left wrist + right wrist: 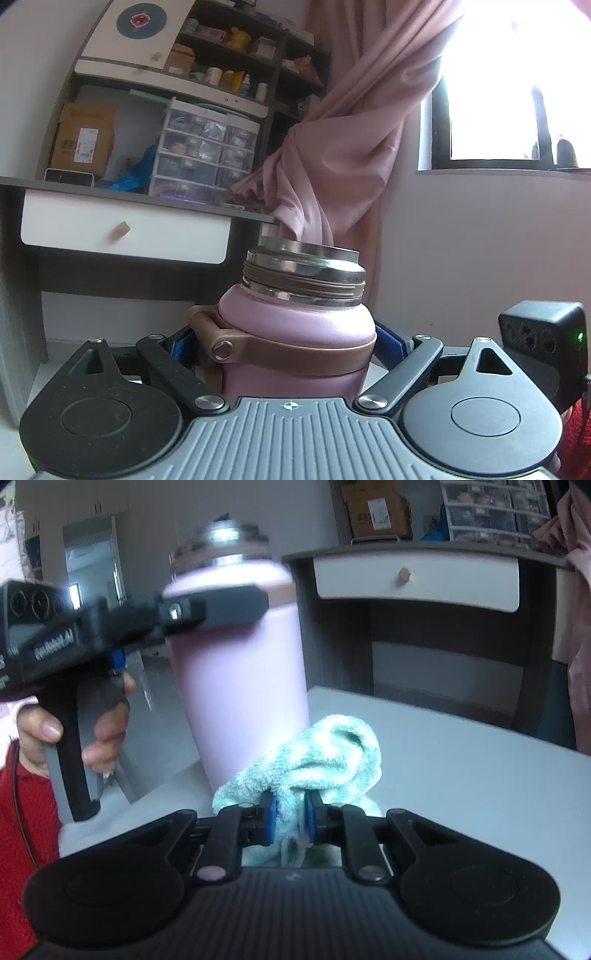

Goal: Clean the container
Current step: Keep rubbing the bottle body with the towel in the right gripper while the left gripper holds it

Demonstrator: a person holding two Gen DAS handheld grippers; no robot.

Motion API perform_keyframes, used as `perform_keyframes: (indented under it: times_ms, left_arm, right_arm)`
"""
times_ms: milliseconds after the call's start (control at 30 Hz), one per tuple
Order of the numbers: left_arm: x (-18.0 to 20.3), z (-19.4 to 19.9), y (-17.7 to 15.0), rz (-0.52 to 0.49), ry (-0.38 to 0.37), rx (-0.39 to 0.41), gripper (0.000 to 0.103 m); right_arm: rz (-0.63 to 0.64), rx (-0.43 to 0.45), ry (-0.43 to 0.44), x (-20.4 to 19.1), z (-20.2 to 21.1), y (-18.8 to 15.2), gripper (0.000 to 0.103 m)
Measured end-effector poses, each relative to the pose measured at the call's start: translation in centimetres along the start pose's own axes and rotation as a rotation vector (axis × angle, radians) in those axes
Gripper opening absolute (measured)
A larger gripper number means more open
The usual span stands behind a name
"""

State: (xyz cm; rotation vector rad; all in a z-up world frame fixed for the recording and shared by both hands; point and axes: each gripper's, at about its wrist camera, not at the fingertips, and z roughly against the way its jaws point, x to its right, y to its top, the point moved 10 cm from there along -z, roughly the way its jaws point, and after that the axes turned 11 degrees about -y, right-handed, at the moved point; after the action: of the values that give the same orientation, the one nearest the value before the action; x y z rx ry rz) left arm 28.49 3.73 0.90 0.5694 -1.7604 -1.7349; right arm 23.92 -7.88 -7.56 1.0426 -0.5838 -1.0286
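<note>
Flask (295, 332) uncapped, upright in left tongs (291, 343)

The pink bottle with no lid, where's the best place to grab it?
Grab the pink bottle around its straight round body, just under the shoulder band, coming from the side. It stands upright and the walls are smooth there. The left hand-held gripper already clamps it this way, leaving the open steel mouth free.

Pink steel-necked flask (240, 657) upright, lid off, lifted above table; mint cloth (325, 760) bunched just beside base.
</note>
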Motion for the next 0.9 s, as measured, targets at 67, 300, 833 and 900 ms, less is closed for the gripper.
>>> perform_keyframes:
  times_ms: [67, 300, 833, 900]
  left_arm:
    - [-0.1, 0.1, -0.2, -0.001, -0.001, 0.001, 0.091]
    - [-0.2, 0.2, -0.4, -0.006, 0.0, -0.002, 0.091]
    - [-0.7, 0.3, -0.5, -0.002, 0.004, -0.003, 0.091]
    - [-0.9, 0.3, -0.5, 0.0, 0.002, -0.002, 0.091]
  right_arm:
    - [-0.009, 0.038, 0.003, 0.1, 0.9, 0.7, 0.016]
    - [-0.081, 0.217, 0.014, 1.1, 4.1, 4.2, 0.016]
    - [-0.068, 0.14, 0.005, 0.9, 1.6, 3.3, 0.016]
    - [-0.062, 0.123, 0.002, 0.9, 1.3, 2.9, 0.016]
